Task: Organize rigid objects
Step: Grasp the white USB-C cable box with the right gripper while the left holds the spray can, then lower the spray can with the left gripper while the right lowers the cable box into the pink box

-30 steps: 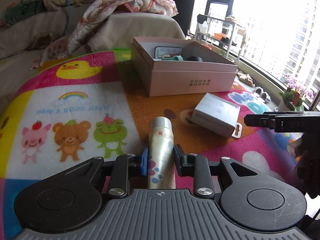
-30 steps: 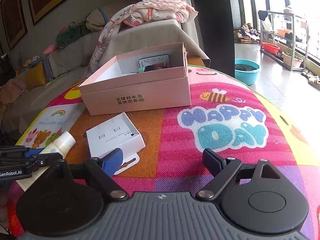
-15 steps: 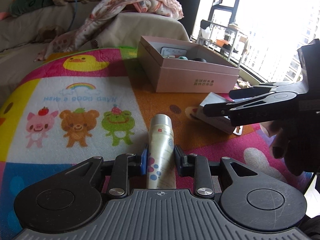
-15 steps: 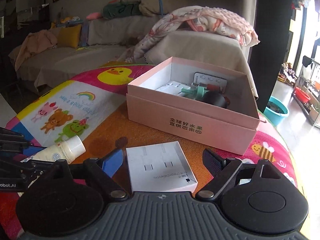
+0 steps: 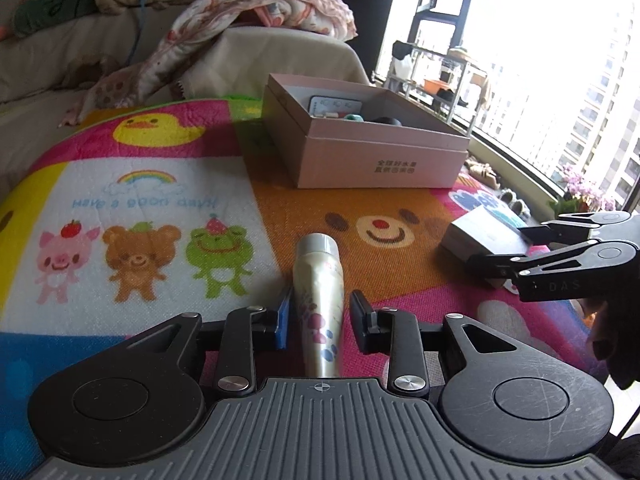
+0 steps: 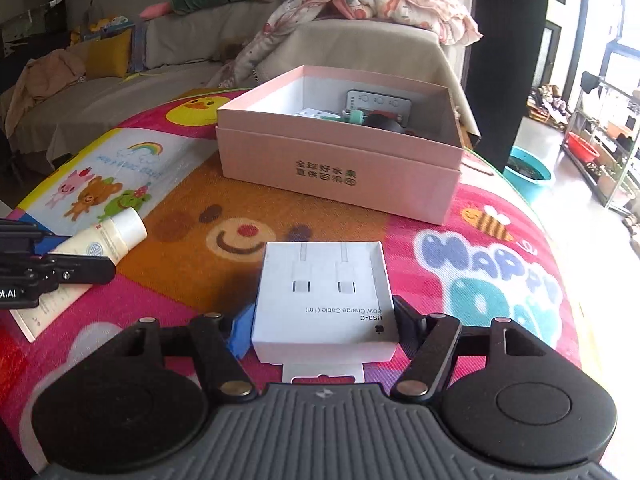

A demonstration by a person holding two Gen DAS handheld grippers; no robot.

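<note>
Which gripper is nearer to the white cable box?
Right. The right gripper straddles the white cable box, jaws closing; the left gripper is off to its side around the tube.

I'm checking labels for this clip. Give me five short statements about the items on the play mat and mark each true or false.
1. The white cable box sits between the right gripper fingers. True; the jaws are closing on it.
2. The pink box is empty. False; it already holds a few items, including a remote-like one.
3. The cream bottle lies between the left gripper fingers. True.
4. The cable box rests inside the pink box. False; it lies on the play mat in front of it.
5. The pink box has its lid on. False; it is open on top.
</note>
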